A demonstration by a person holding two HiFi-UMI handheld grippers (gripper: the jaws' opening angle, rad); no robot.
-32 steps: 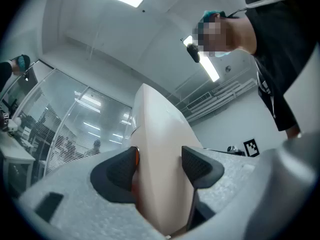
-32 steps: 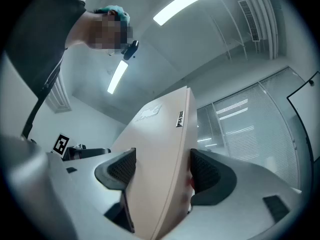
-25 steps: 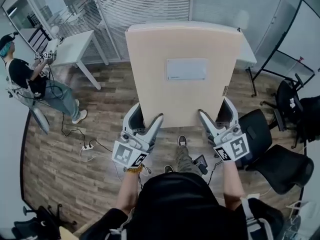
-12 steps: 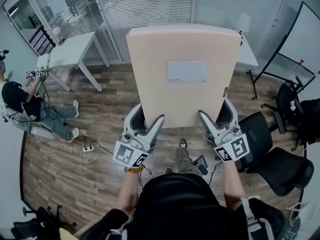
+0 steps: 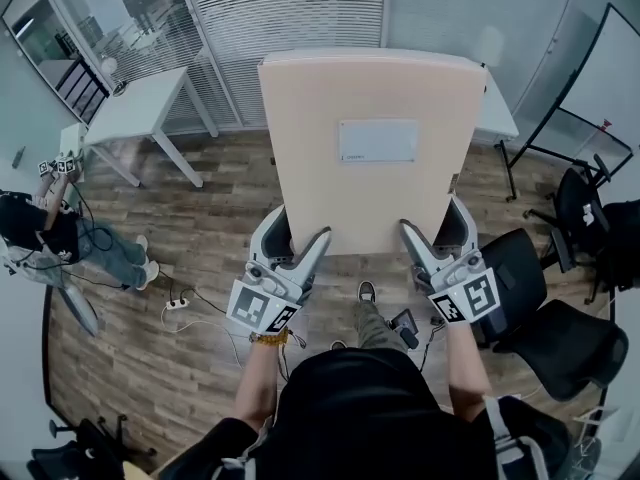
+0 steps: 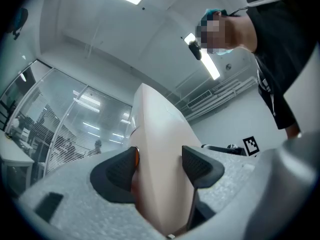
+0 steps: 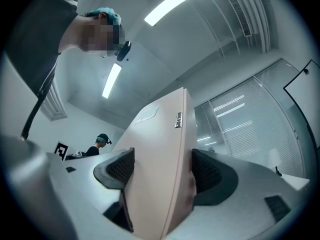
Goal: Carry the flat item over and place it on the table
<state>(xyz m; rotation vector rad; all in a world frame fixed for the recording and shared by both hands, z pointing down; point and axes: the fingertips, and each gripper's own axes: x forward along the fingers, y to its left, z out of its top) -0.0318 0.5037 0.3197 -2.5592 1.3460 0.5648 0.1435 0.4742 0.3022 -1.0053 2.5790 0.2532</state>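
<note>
A large flat beige board with a white label is held up in front of me, clear of the floor. My left gripper is shut on its near left corner and my right gripper is shut on its near right corner. In the left gripper view the board's edge fills the gap between the dark pads. The right gripper view likewise shows the board clamped between both pads. A white table stands at the far left, another white table is partly hidden behind the board.
Black office chairs crowd the right side. A whiteboard stand is at the far right. A seated person is at the left, with a power strip and cables on the wood floor. Glass walls with blinds lie ahead.
The board and both grippers keep the same hold. The view has shifted slightly, and the seated person at the left has slid lower and farther left in the head view.
</note>
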